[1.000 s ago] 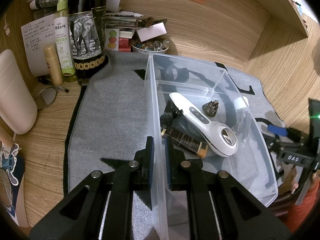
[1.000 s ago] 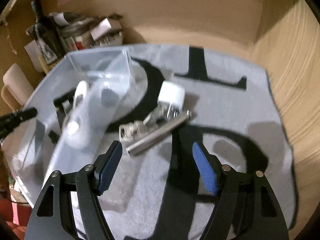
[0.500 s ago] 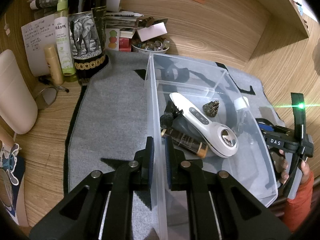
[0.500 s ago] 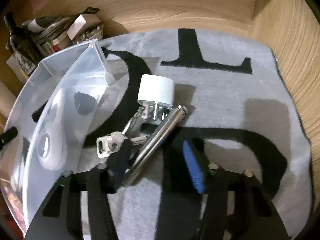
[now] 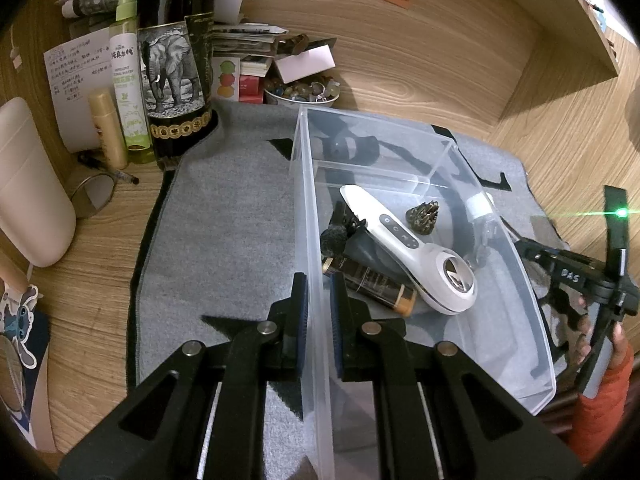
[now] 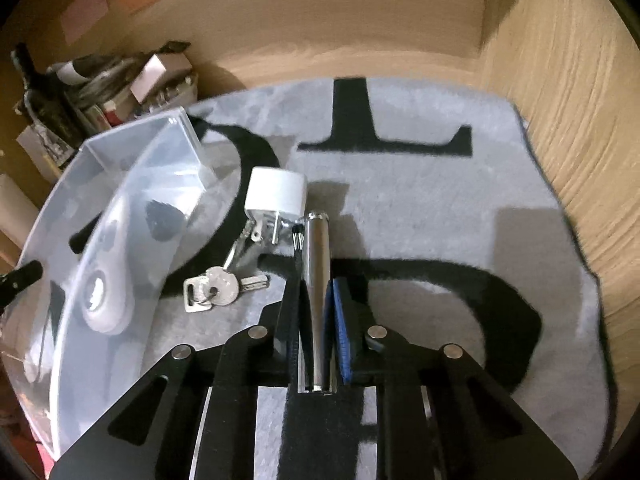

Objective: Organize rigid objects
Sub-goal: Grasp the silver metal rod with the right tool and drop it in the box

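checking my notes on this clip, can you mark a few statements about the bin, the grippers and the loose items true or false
1. The left gripper is clamped on the wall of the clear plastic bin. True.
2. The right gripper is shut on the keys. False: it is shut on the metal cylinder; the keys lie on the grey mat.
3. The white plug adapter is inside the bin. False: it sits on the mat beside it.
4. A white handheld device lies in the bin. True.

We take this for a home desk nook: wood-grain walls point(image 5: 420, 60), a wine bottle point(image 5: 174, 64) beside handwritten notes point(image 5: 74, 80), a bowl of trinkets point(image 5: 302, 92).
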### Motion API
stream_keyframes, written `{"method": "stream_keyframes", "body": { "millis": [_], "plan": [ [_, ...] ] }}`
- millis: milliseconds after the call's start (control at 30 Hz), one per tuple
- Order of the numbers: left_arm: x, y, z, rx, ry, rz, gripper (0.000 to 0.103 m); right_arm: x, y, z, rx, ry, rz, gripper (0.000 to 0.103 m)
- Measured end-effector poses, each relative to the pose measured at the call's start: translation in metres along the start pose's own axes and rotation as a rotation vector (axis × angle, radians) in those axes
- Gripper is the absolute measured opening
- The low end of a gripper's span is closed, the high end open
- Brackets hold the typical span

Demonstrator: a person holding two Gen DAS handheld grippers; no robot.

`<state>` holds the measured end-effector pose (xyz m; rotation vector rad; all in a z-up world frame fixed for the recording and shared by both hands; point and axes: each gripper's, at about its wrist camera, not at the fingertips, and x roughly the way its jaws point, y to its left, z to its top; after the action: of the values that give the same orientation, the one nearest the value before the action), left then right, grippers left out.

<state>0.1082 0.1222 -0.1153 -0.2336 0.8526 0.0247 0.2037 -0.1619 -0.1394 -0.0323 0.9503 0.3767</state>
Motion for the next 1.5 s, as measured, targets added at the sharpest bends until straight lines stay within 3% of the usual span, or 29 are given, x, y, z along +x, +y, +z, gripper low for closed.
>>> {"method": "stream_keyframes", "body": {
  "millis": [367,800,933,1033,1267,1500],
  "plan": [
    [-0.002,-0.001,-0.002,0.004,-0.002,0.008,0.01,-0.044,0.028,0.015,-0.087,-0.138,0.01,0.014],
    [-0.003,-0.002,0.0,0.005,-0.003,0.01,0.01,-0.079,0.1,0.041,-0.229,-0.27,0.146,0.014],
    [-0.003,-0.003,0.0,0.006,-0.003,0.011,0.01,-0.071,0.123,0.04,-0.276,-0.253,0.189,0.014],
    [-0.004,-0.003,-0.001,0.005,-0.003,0.011,0.01,-0.054,0.139,0.039,-0.322,-0.188,0.244,0.015],
    [-0.003,-0.004,0.0,0.013,0.0,0.012,0.01,-0.01,0.163,0.026,-0.388,-0.049,0.25,0.015],
    [-0.002,-0.004,0.0,0.011,0.0,0.012,0.01,-0.001,0.168,0.016,-0.451,0.0,0.23,0.015]
  ]
}}
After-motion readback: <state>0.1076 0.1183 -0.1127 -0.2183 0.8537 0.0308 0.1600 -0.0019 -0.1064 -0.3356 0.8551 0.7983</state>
